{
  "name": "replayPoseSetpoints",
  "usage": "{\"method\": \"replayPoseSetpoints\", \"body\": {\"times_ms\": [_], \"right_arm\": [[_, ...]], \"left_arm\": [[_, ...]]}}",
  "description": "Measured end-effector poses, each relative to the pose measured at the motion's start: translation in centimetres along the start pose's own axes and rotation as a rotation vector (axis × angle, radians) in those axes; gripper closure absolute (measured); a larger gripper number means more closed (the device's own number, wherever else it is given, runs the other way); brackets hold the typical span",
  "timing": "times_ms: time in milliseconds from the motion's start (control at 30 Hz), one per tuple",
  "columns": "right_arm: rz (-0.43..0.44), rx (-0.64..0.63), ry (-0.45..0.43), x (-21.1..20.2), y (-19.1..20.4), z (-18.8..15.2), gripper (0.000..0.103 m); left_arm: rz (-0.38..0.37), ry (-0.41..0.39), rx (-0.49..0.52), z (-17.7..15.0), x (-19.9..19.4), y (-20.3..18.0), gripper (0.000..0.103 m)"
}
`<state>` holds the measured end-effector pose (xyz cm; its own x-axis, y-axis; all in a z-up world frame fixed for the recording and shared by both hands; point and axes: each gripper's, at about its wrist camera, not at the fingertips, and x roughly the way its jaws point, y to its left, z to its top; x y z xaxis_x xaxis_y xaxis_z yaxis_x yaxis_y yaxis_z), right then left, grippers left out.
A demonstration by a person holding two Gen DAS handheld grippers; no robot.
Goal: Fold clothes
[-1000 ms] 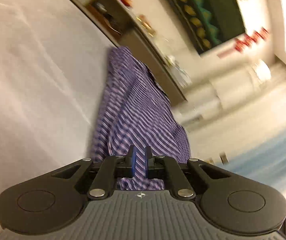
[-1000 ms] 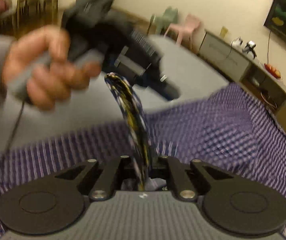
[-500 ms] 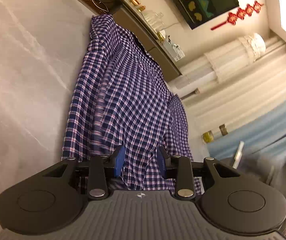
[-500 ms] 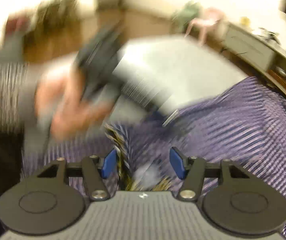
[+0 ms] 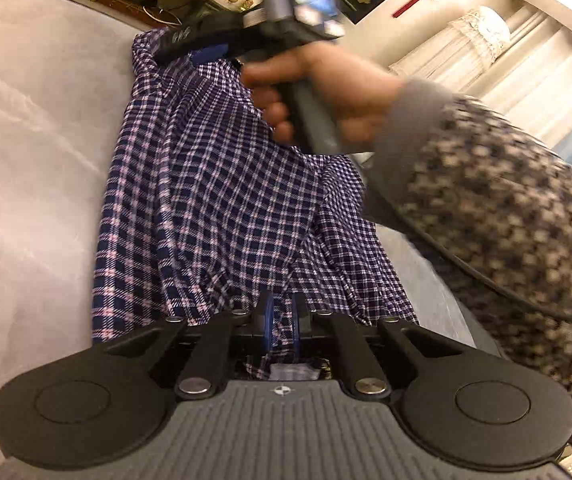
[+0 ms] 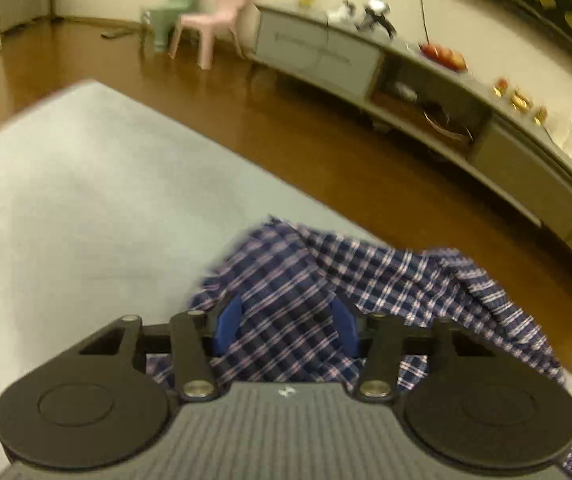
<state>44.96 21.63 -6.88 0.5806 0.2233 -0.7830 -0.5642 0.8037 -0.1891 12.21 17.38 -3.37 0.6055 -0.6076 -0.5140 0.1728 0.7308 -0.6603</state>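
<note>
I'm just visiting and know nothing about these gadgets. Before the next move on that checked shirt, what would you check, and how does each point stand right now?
1. Left gripper pinching the checked shirt: ok, cloth sits between its closed fingers.
2. Right gripper open over the shirt's far end: ok, jaws wide.
3. Right gripper gripping cloth: not ok, not closed yet.
4. Shirt lying on the grey surface: ok.
5. Shirt flat: not ok, bunched and wrinkled.
6. Which shirt part sits under the right gripper: cannot tell.
</note>
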Motion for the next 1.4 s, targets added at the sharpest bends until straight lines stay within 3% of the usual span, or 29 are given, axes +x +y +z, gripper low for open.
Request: {"method": "replayPoseSetpoints", "body": {"times_ms": [133,233,333,400,433,500,533,567,600,867,1000,1133,1200,1267,1400], "right_arm": [[-0.142,0.118,0.002,1.1,-1.5,-0.6,0.060],[-0.116,0.106,0.009,0.0,-1.9,-1.0,0.059],[-0.096,0.222,-0.067,-2.6,-3.7,-1.5,0.039],[-0.060,0.225,-0.014,-2.6,-3.4,-2.9,0.039],[-0.042,0.214,0.019,-2.4,-3.0,-3.5,0.044],[-0.014,0.184,0.067,-1.5,-2.2,-4.0,0.066],[-0.007,0.186,0.054,-1.4,-2.0,-3.6,0.089],[-0.020,0.180,0.047,-1.6,-1.5,-3.5,0.102],[-0.032,0.175,0.041,-1.9,-1.0,-3.4,0.102],[-0.073,0.078,-0.074,-4.2,0.5,0.0,0.103],[-0.075,0.052,-0.046,-3.2,1.2,0.1,0.103],[-0.115,0.035,0.028,-1.4,1.5,-0.1,0.101],[-0.126,0.041,0.040,-0.7,1.3,-0.7,0.094],[-0.132,0.108,0.020,-1.9,0.6,-1.0,0.069],[-0.048,0.279,-0.091,-6.4,-0.4,-2.5,0.067]], "left_arm": [[-0.007,0.035,-0.010,-0.2,0.6,0.8,0.094],[-0.006,0.051,-0.023,-0.3,1.0,1.3,0.094],[-0.010,0.049,-0.029,-0.1,0.8,1.4,0.094],[-0.008,0.049,-0.020,-0.1,0.9,1.2,0.094],[-0.007,0.048,-0.016,-0.1,0.9,1.2,0.094],[0.002,0.049,-0.005,-0.2,1.0,1.0,0.094],[0.009,0.049,0.000,-0.2,1.1,0.9,0.094],[0.015,0.048,0.003,-0.2,1.2,0.8,0.094],[0.021,0.045,0.006,-0.2,1.1,0.7,0.094],[0.040,-0.002,0.001,-0.4,-0.6,0.4,0.094],[0.062,-0.005,-0.006,-0.6,-1.4,0.4,0.094],[0.184,-0.077,0.047,-0.4,-3.1,0.4,0.094],[0.212,-0.102,0.075,-0.3,-3.4,0.7,0.093],[0.180,-0.061,0.045,-0.4,-2.7,1.4,0.092],[0.157,-0.037,0.085,-0.9,-1.4,1.4,0.093]]}}
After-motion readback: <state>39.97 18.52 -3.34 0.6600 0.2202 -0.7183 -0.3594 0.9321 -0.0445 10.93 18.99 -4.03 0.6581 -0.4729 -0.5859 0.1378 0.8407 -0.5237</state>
